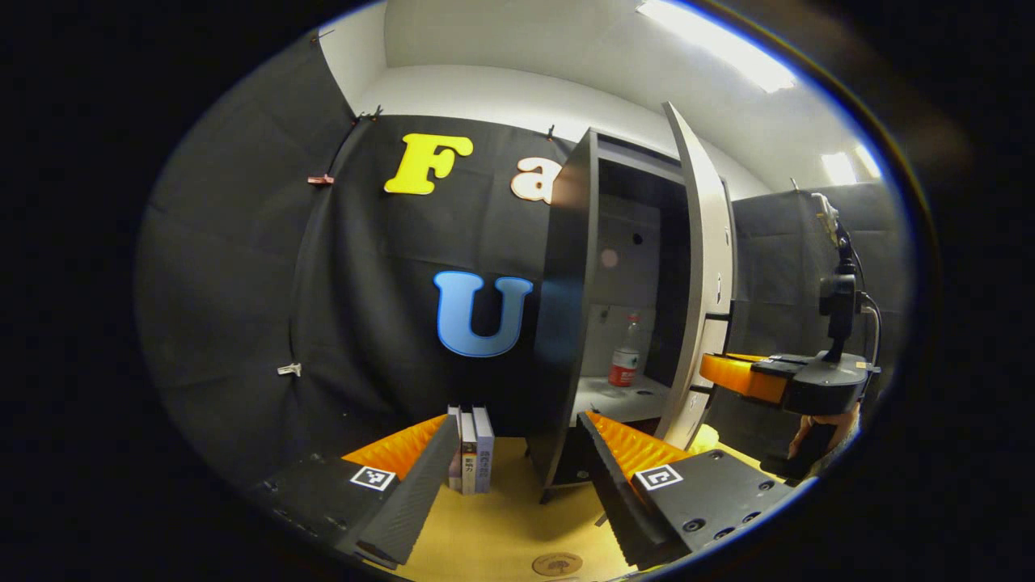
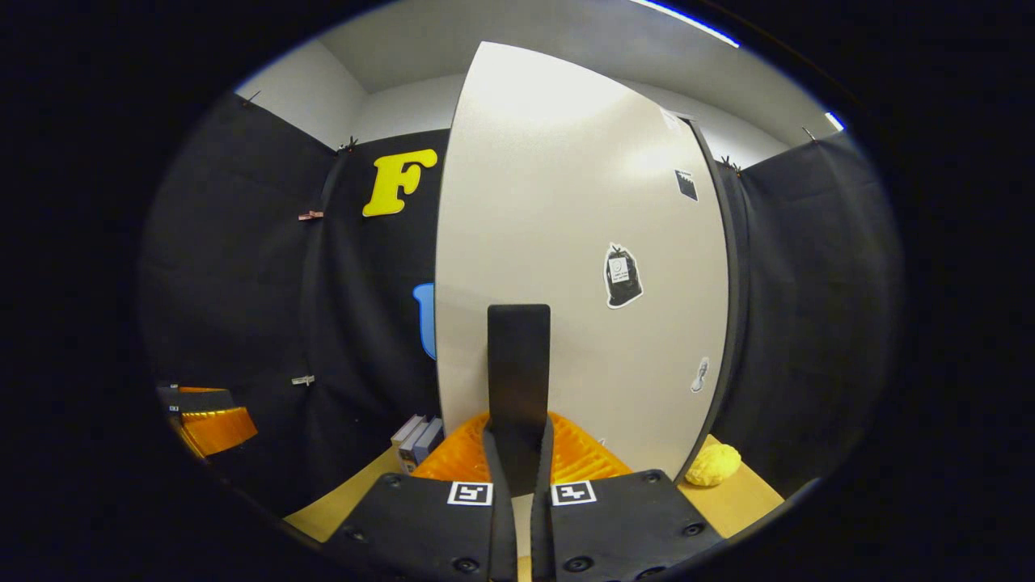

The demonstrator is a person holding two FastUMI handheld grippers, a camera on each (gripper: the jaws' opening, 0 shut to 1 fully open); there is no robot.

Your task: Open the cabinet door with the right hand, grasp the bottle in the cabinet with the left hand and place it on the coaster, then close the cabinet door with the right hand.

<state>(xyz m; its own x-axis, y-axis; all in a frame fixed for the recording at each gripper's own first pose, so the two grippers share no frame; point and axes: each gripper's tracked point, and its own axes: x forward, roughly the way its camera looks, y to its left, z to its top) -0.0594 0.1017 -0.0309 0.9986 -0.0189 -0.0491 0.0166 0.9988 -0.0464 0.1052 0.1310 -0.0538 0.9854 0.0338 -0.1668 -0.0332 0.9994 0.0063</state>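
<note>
Now, nearest first:
Left gripper (image 1: 509, 477): spread wide, holding nothing, aimed at the cabinet mouth; probably kept open and low so as to go straight in for the bottle.
Coaster (image 1: 556, 563): flat on the yellow tabletop (image 1: 501, 525), in front of the cabinet and just ahead of the left gripper's fingers, ready as the drop spot.
Books (image 1: 471, 449): upright, left of the cabinet's foot.
Right gripper (image 2: 517, 453): closed tight on the dark door handle (image 2: 518, 364), seemingly to keep the door swung out.
Cabinet door (image 2: 582, 267): open, edge-on at the cabinet's right side.
Bottle (image 1: 624, 356): upright on the cabinet's lower shelf (image 1: 618, 400), deep inside, well beyond the left gripper and slightly right of its line.
</note>
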